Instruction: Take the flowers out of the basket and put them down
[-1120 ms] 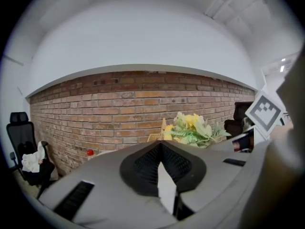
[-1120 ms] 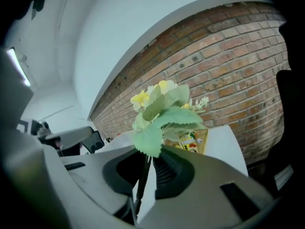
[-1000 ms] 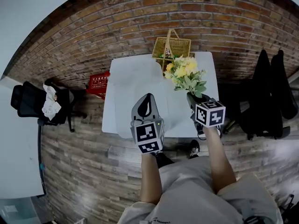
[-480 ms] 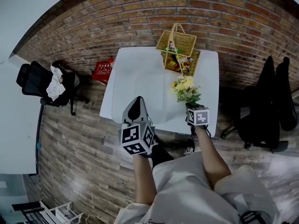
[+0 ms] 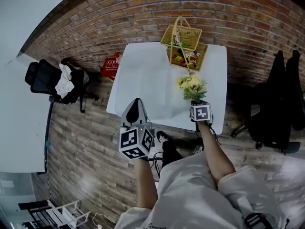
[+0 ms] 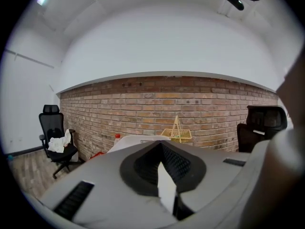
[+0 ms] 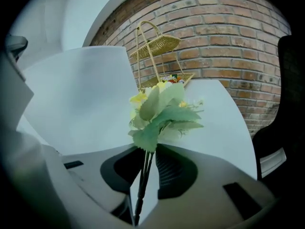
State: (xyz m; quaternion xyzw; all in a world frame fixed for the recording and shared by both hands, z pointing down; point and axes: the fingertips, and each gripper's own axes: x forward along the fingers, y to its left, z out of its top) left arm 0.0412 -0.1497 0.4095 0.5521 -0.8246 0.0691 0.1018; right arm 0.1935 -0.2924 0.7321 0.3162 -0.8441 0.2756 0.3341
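The white table (image 5: 143,80) fills the middle of the head view, and the basket (image 5: 183,44) stands at its far edge by the brick wall, other small things left inside it. The flowers (image 5: 191,87) are out of it: a second ago they were held up close in front of the basket, and now they sit much lower and nearer the person, over the table's near right part, well apart from the basket. The right gripper (image 7: 145,175) has come down with them and points steeply downward. Its jaws have just been opening, and they now stand a little apart with the stems (image 7: 142,180) between them, leaning to the left jaw while a strip of bare table shows beside them, so the grip looks slackened rather than firm. That reads as the release: the lift-out is done and the setting-down is nearly finished, with only letting go fully and drawing the gripper back left to do. The left gripper (image 6: 160,149) hangs off the table's near edge, has drifted sideways, and takes no part; its jaws are closed tip to tip on nothing
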